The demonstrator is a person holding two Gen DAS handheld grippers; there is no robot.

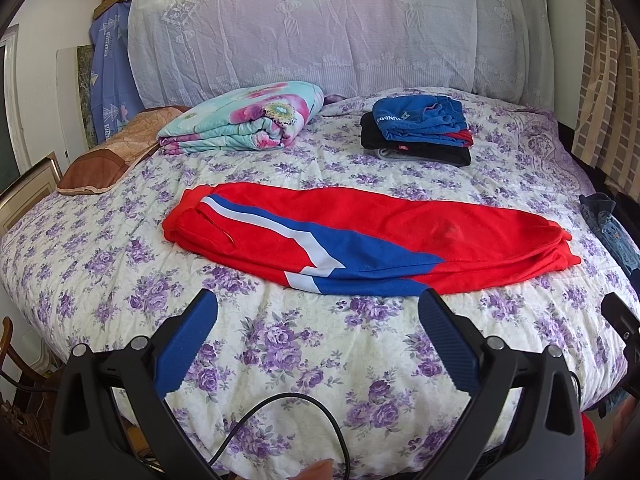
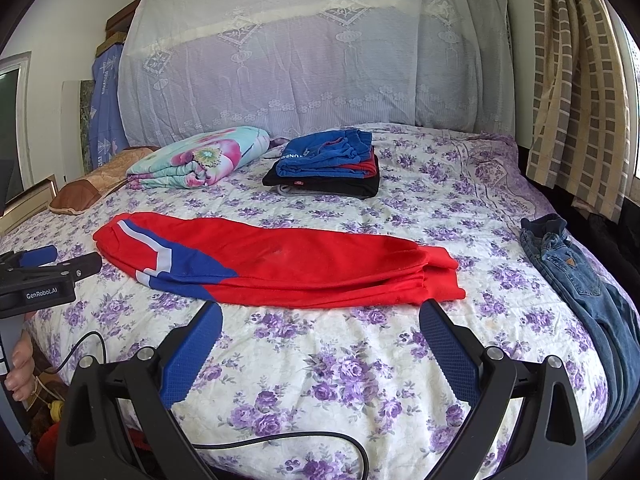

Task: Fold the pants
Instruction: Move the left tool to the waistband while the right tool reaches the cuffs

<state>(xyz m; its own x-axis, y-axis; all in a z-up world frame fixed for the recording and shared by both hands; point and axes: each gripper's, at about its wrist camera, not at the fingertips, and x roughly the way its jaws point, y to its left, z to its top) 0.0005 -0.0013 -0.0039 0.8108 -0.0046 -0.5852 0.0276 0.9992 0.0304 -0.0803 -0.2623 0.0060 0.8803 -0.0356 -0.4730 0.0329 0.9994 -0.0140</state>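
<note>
Left gripper (image 1: 318, 300) agape; jeans (image 2: 576, 276) cut off beside red pants (image 2: 280, 268).

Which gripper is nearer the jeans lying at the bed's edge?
Right. The right gripper hovers near the jeans; the left gripper is farther away, beyond the red pants' other end.

Both grippers' fingers (image 1: 188, 344) apart (empty)

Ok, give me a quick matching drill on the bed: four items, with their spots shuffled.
Items:
1 red pants
2 jeans
3 folded clothes stack
4 floral quilt

Places:
A draped over the bed's right edge
B far left, beside the brown pillow
C spread flat across the middle
D far centre, blue garment on top

Pairs: 1-C, 2-A, 3-D, 4-B
</note>
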